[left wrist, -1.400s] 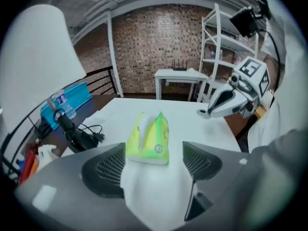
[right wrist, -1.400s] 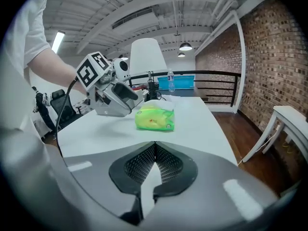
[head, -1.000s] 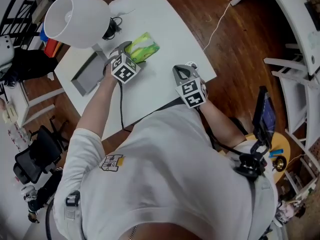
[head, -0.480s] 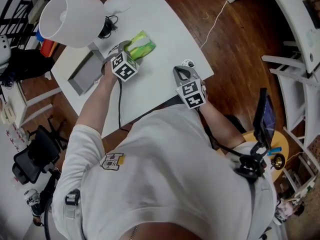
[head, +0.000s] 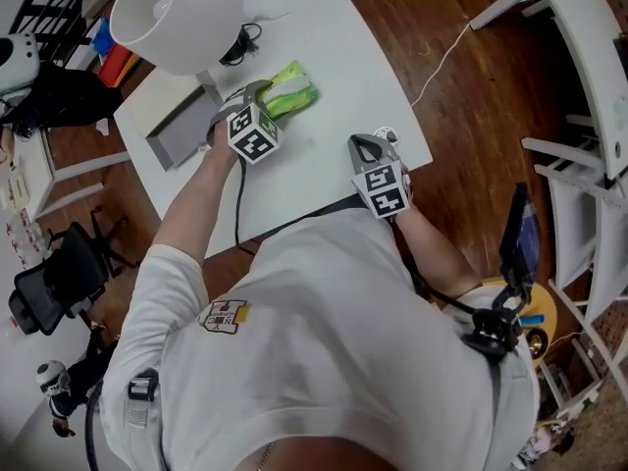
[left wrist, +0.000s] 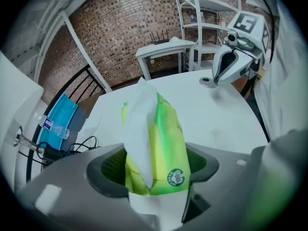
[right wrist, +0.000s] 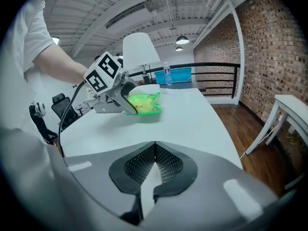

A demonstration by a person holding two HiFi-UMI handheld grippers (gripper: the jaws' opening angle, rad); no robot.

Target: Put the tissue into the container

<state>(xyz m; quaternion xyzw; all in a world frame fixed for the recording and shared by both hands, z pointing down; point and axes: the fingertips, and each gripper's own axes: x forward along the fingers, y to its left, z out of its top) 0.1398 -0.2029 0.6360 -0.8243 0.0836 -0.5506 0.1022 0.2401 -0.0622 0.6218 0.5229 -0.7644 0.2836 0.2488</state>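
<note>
Loft-style office or lab workspace: red-brown brick wall [right wrist: 269,57], white ceiling with exposed beams and ducts [right wrist: 125,8], round pendant lamps [right wrist: 182,39], black metal railing [right wrist: 211,78]; dark wooden plank floor [head: 461,116], white rectangular worktop [head: 324,135], black swivel office chair [head: 49,287], white metal shelving rack [left wrist: 202,18] against brick

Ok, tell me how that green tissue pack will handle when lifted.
Probably soft: the tissue pack looks pinched in the left gripper, whose jaws have just been closing. Its glossy film may slip; the loose tissue should flop.
</note>
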